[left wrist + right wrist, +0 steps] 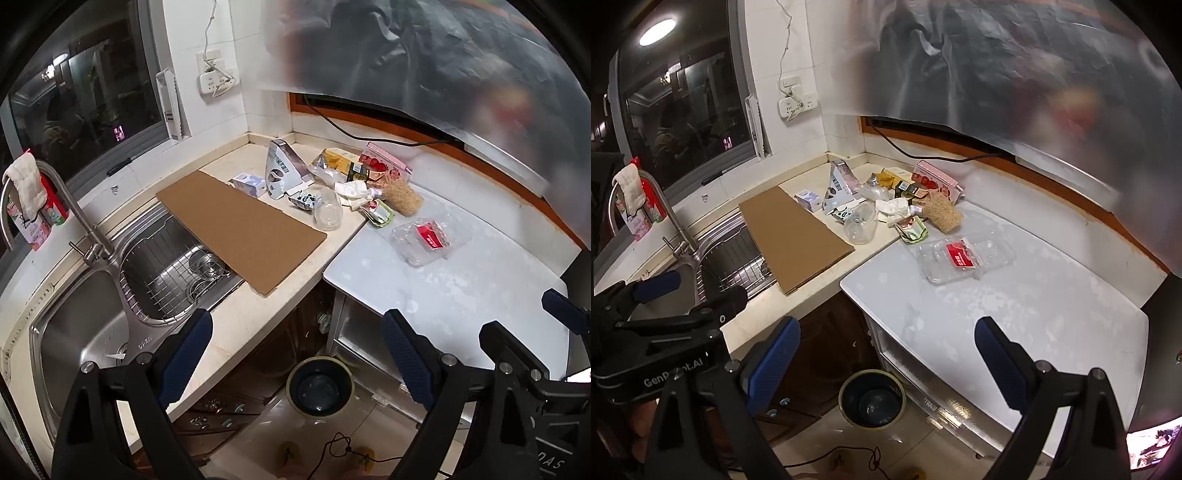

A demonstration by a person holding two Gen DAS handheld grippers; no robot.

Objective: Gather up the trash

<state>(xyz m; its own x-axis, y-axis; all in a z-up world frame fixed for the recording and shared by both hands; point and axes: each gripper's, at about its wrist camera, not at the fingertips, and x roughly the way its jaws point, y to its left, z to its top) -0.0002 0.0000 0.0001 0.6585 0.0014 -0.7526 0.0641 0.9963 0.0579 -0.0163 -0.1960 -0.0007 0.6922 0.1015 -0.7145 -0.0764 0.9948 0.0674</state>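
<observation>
1. Two grippers: the left gripper (295, 354) and the right gripper (886, 358) both hang with jaws spread wide and nothing between them, above the floor in front of the counter (243, 325).
2. One bin (320, 386) stands on the floor below, dark inside and seemingly empty, though the view into it is dim.
3. The trash lies in one heap in the counter's corner: one grey triangular carton (280, 173), one small blue-white box (249, 184), one clear cup (327, 208) on its side, one crumpled tissue (351, 194), one pink box (386, 164) printed with red fruit, one yellow pack (338, 158), one woven scrubber (402, 197).
4. One clear clamshell tray (428, 236) lies apart on the white top (461, 295); its red label carries writing too small to read.
5. One cardboard sheet (240, 229) lies across part of the sink (81, 332).
6. One tap (77, 210) has a cloth draped over it.
7. Legible writing: "OPEN" stamped on the sink rim; "GenRobot.AI", partly hidden, on the left gripper's body in the right wrist view.
</observation>
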